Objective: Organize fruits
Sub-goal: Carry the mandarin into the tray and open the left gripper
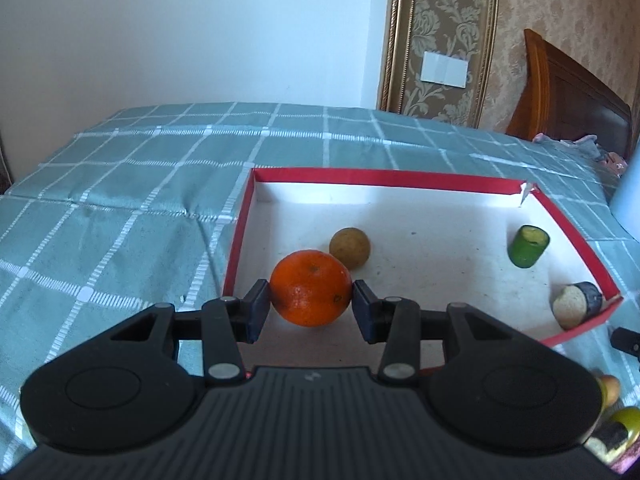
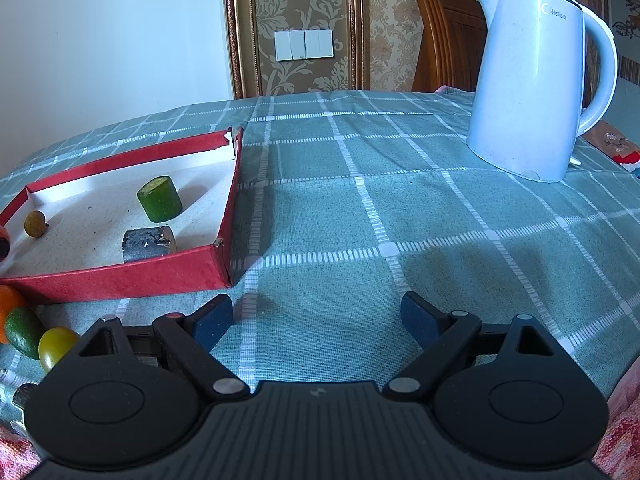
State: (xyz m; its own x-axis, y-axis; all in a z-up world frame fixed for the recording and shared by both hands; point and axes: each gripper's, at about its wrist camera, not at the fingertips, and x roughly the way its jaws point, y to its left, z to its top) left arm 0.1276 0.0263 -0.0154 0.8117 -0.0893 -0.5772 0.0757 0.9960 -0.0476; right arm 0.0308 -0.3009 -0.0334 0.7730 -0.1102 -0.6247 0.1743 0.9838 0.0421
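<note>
My left gripper (image 1: 311, 300) is shut on an orange (image 1: 310, 288) and holds it inside the red box (image 1: 384, 178), near its left wall. In the box lie a small brown round fruit (image 1: 349, 248), a green cut cylinder (image 1: 527, 246) and a dark-skinned cut piece (image 1: 577, 304). My right gripper (image 2: 318, 320) is open and empty over the cloth, right of the red box (image 2: 120, 276). Loose fruits lie in front of the box at left: an orange (image 2: 7, 304), a green fruit (image 2: 23, 332) and a yellow-green fruit (image 2: 56, 346).
A white electric kettle (image 2: 528, 80) stands at the back right on the teal checked tablecloth (image 2: 360, 208). A wooden chair back (image 2: 444, 36) and a wall stand behind the table. More loose pieces (image 1: 616, 432) lie at the right edge of the left wrist view.
</note>
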